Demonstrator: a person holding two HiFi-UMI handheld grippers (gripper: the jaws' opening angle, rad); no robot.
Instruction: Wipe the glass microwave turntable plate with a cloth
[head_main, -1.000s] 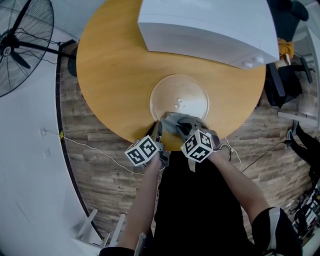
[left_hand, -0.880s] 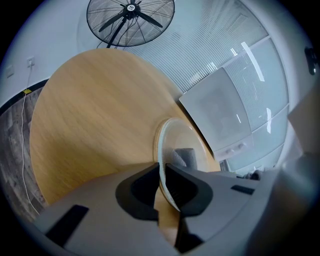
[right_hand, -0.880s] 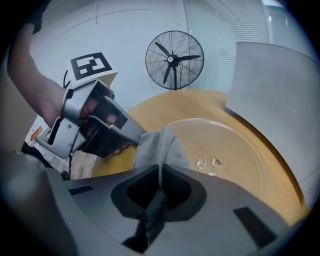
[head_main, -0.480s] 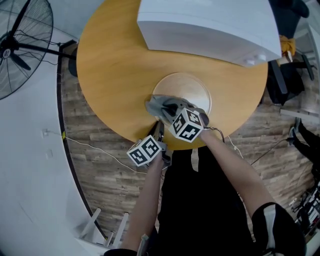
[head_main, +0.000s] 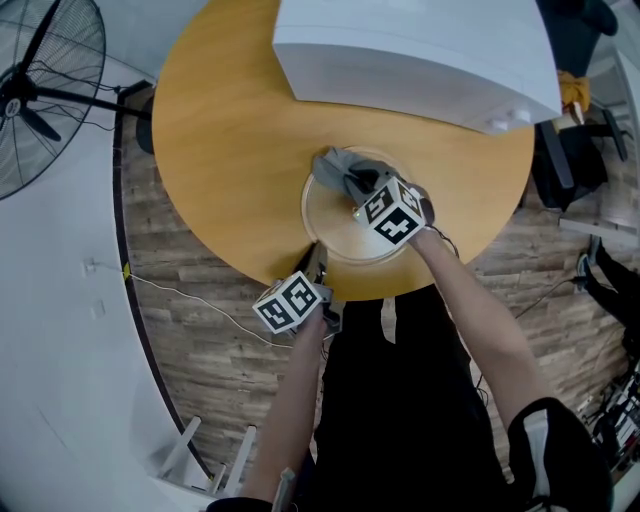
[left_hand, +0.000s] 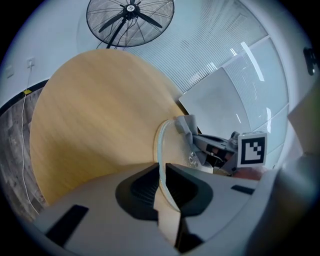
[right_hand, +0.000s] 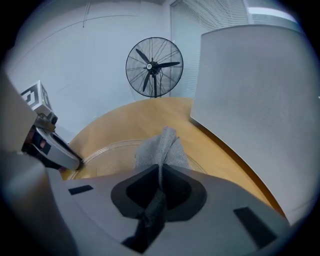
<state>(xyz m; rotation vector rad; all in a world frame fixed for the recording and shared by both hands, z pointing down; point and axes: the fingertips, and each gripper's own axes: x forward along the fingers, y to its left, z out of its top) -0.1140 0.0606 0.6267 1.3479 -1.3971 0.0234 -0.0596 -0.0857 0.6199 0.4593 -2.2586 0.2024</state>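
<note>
glass turntable plate (head_main: 340, 228) is sitting close to the near edge of the round wooden table (head_main: 230, 150), in front of the white microwave (head_main: 420, 55). the left gripper (head_main: 318, 254) is pinching the plate's near rim between narrow jaws. the right gripper (head_main: 366, 182) is clamping a grey cloth (head_main: 338, 165), which is lying over the plate's far rim.

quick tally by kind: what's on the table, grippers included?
glass turntable plate: 1
grey cloth: 1
white microwave: 1
grippers: 2 (left gripper clamped on the plate's rim, right gripper clamped on the cloth)
total: 5
</note>
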